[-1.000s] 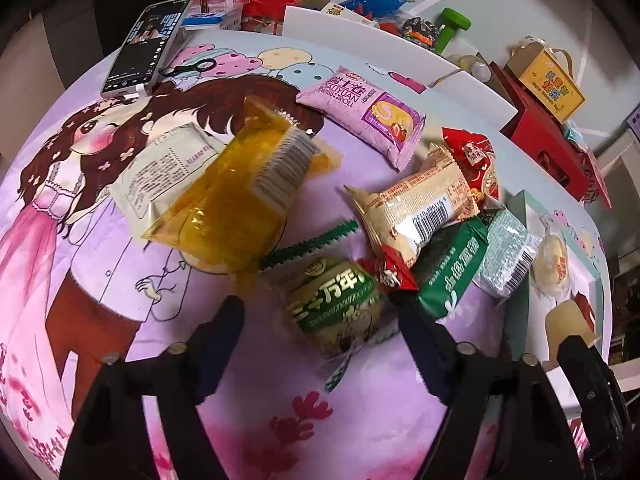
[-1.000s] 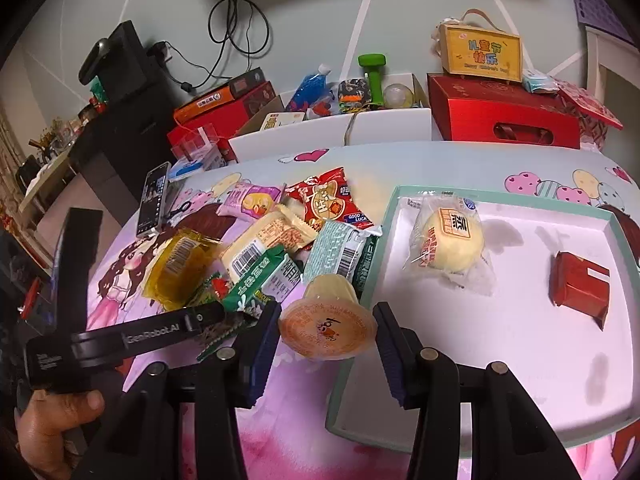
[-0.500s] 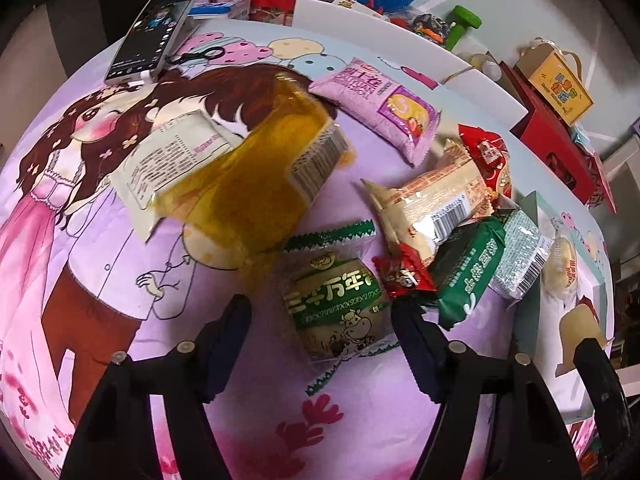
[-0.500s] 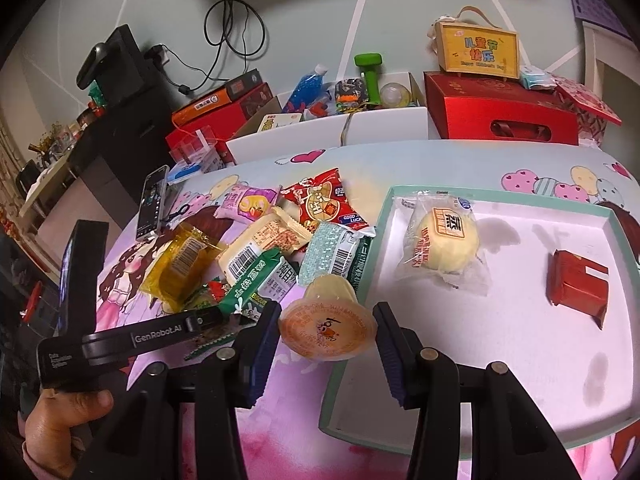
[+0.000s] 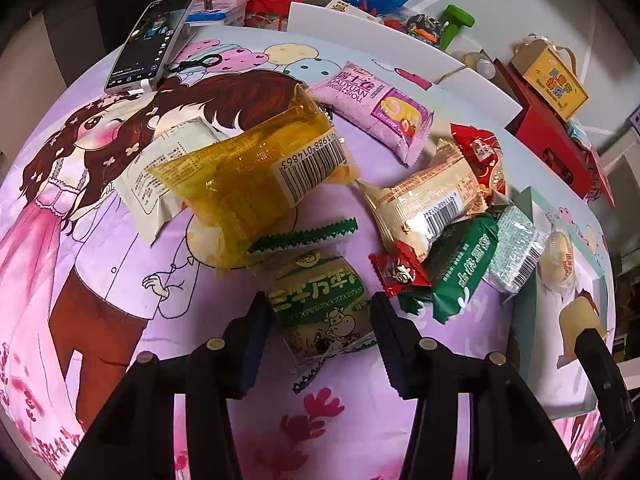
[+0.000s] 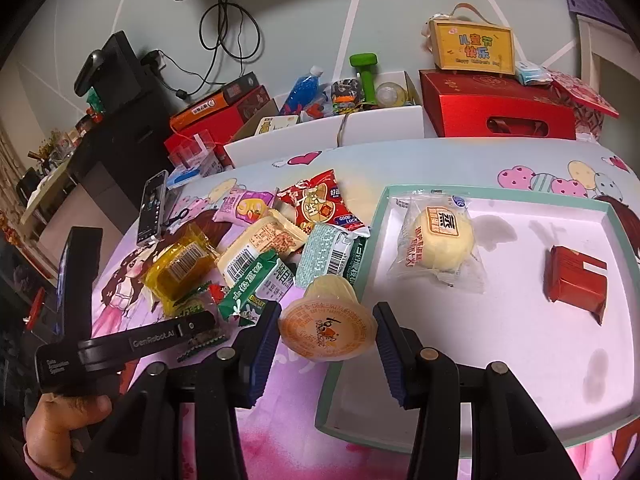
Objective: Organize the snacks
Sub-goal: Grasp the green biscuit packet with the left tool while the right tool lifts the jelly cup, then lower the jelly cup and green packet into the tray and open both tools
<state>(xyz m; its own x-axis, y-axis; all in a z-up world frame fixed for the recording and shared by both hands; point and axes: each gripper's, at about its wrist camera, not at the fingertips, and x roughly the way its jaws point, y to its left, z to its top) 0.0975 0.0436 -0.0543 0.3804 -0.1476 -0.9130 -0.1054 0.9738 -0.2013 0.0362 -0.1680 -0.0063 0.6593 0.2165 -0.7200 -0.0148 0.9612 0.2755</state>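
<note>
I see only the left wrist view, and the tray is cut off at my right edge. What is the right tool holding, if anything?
Observer: The right tool is closed on a jelly cup with an orange lid.
Operator: Is this cup inside the tray?
Observer: Not fully. In the right wrist view it sits over the left rim of the tray, with part of it over the tablecloth.
Operator: What lies in the tray?
Observer: You can partly see the wrapped bun. A red foil packet also lies there, apart from the bun and to its right.
</note>
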